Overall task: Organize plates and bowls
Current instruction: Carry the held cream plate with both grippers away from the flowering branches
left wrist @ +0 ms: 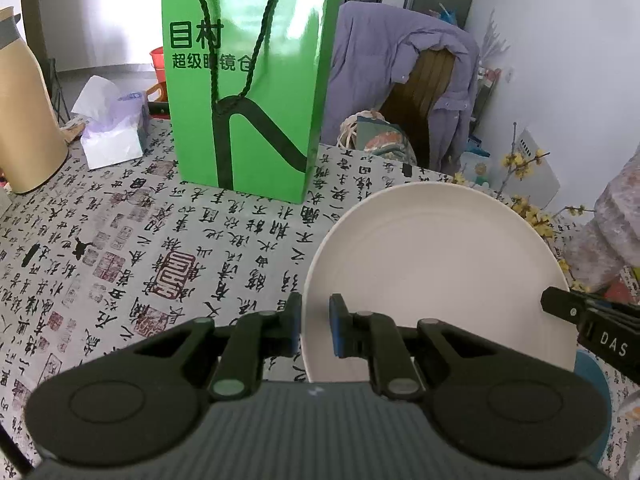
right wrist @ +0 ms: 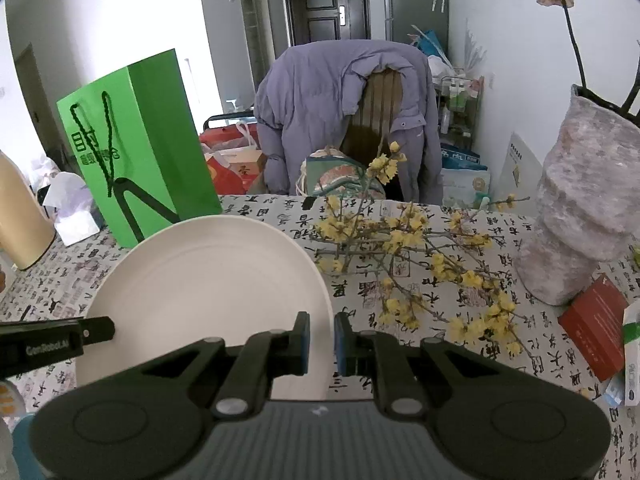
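A cream round plate is held above the calligraphy-print tablecloth, tilted toward the cameras. My left gripper is shut on the plate's left rim, one pad on each face. My right gripper is shut on the same plate at its right rim. The right gripper's tip shows at the plate's right edge in the left wrist view, and the left gripper's tip shows at the plate's left edge in the right wrist view. A blue rim peeks out below the plate.
A green paper bag stands at the back of the table, with a tissue pack and a beige jug to its left. Yellow flower branches, a mottled vase and a red box fill the right side. A chair with a purple jacket stands behind.
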`<state>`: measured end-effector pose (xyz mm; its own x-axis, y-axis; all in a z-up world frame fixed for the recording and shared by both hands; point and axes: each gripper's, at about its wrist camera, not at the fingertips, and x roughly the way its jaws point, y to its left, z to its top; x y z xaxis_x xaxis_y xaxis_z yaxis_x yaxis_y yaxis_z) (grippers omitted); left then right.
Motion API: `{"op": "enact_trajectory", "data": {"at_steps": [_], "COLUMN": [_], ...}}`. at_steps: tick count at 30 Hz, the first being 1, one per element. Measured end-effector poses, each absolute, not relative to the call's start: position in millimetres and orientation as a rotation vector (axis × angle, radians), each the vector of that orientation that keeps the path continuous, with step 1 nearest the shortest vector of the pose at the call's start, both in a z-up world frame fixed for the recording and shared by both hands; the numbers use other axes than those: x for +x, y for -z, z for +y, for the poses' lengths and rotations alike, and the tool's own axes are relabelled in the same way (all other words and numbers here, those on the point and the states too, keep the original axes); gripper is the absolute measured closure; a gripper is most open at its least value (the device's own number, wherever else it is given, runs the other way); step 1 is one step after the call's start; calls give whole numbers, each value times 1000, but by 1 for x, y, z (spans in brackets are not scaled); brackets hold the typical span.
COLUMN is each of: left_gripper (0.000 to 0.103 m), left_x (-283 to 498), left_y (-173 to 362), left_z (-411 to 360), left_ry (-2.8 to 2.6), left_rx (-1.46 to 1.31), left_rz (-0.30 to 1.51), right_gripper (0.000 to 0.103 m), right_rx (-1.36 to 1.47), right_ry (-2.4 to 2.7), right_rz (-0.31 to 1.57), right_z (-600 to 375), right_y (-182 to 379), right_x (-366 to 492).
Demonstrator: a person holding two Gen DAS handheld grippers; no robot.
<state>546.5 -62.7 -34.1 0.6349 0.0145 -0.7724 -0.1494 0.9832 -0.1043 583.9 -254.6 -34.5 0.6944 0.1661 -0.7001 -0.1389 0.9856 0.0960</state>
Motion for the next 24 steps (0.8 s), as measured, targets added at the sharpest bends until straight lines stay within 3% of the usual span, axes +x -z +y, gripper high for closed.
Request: {"op": "enact_trajectory", "data": {"at_steps": [24], "left_gripper": [88], "left_x": [511], "left_y": [18], "left_z": [-60], "left_ry": [-56], "left_rx": [-173], "left_rz": [851], "right_gripper": [91], "right_rx": [76], "right_ry": [-170], "right_rz": [757], "right_z": [-262], "right_y": [21], "right_x": [547]}}
